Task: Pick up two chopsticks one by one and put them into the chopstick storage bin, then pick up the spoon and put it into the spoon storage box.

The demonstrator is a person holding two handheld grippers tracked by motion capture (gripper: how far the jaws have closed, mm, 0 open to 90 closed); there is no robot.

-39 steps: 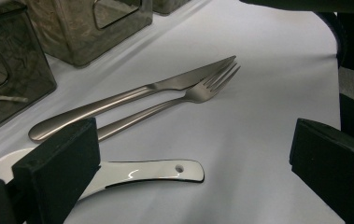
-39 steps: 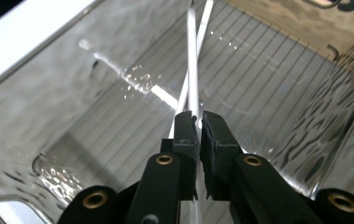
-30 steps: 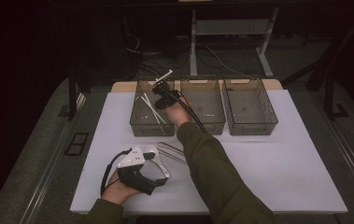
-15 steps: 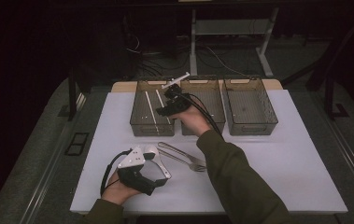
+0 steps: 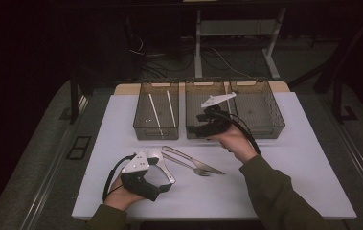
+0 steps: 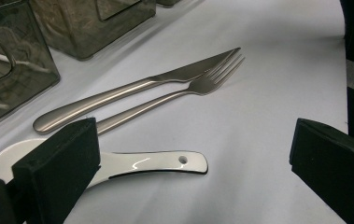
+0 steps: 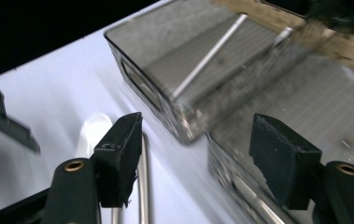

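Spoon (image 6: 118, 164), white, flat on the white counter (image 5: 313, 158) near the 7 o'clock corner, bowl end tucked behind one jaw of the left tool (image 6: 188, 163), handle lying in the wide gap between the jaws. Left tool open, empty, resting low on the counter at 7 o'clock. Knife (image 6: 132, 88) and fork (image 6: 174, 95) side by side just beyond the spoon, toward centre, tips touching. Three clear bins along the 12 o'clock edge: left bin (image 5: 156, 115) with two white sticks (image 5: 154, 110), middle bin (image 5: 208, 112), right bin (image 5: 258, 110). Right tool (image 7: 193, 154) raised over the front rim of the middle bin, jaws spread, gripping nothing. Broad bare counter from 3 to 5 o'clock; narrow strip between the bins' fronts and the cutlery.
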